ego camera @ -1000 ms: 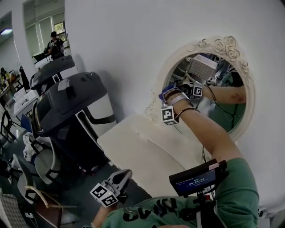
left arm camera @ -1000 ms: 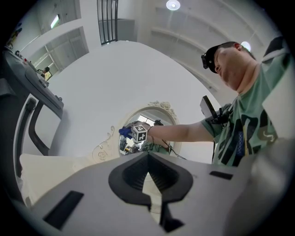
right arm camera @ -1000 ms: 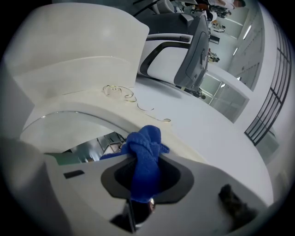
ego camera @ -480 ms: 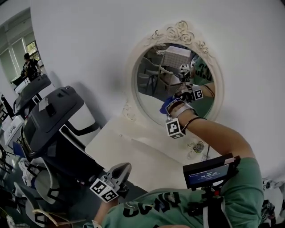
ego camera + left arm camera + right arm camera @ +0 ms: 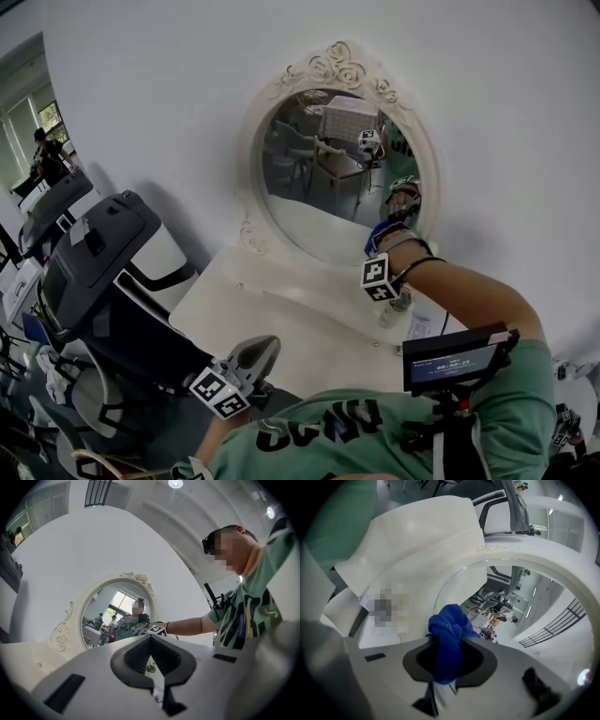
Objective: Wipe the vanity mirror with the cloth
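Left tool [image 5: 255,356]: held low, off the near edge of the bench [image 5: 281,319], jaws together with nothing between them. Same place and state as a second ago, so it takes no part in the wipe.

Vanity mirror [image 5: 333,173]: oval glass in an ornate white frame, upright against the wall at the back of the bench.

Right tool [image 5: 398,220]: clamped on the blue cloth [image 5: 450,625], which bunches out past the jaw tips. It is now at the lower right of the glass, close to the frame. A second ago it was at the left part of the glass, and half a second ago right of centre, so one stroke has run left to right across the mirror.

Judgement: wiping is under way and the stroke has reached the right rim. The upper glass probably still needs a pass. Cloth contact with the glass looks likely but is not clearly visible.
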`<move>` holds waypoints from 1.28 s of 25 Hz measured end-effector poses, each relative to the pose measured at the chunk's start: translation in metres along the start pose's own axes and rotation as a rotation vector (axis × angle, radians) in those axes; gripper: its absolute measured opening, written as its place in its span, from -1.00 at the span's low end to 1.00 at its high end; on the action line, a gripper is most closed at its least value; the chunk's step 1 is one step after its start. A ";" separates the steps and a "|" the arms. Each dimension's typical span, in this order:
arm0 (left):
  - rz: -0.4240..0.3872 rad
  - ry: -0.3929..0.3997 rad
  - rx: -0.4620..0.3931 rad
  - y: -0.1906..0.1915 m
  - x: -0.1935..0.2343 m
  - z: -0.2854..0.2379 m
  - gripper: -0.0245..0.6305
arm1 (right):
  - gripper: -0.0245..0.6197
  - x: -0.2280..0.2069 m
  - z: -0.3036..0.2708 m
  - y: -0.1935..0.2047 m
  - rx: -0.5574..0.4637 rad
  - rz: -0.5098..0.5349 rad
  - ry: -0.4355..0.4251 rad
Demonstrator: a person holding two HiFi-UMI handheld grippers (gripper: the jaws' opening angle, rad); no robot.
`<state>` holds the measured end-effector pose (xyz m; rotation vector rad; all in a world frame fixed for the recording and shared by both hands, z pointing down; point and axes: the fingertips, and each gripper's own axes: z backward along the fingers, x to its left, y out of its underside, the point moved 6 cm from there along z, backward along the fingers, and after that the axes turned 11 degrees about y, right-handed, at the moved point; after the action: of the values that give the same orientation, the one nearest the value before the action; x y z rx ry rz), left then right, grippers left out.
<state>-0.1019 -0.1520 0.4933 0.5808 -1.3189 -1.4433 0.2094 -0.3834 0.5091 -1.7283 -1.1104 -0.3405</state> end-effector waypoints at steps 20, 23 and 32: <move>0.016 -0.249 -0.076 0.011 -0.015 0.088 -0.91 | -0.70 -0.196 0.004 -0.151 -0.325 0.062 0.570; 0.018 -0.320 -0.096 0.013 -0.015 0.112 -0.91 | -0.70 -0.223 -0.014 -0.189 -0.315 0.124 0.620; 0.030 -0.429 -0.115 0.019 -0.002 0.147 -0.91 | -0.70 -0.247 -0.071 -0.227 -0.226 0.184 0.596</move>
<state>-0.2225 -0.0865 0.5506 0.1762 -1.5518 -1.6656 -0.0870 -0.5572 0.5112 -1.7395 -0.4914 -0.8261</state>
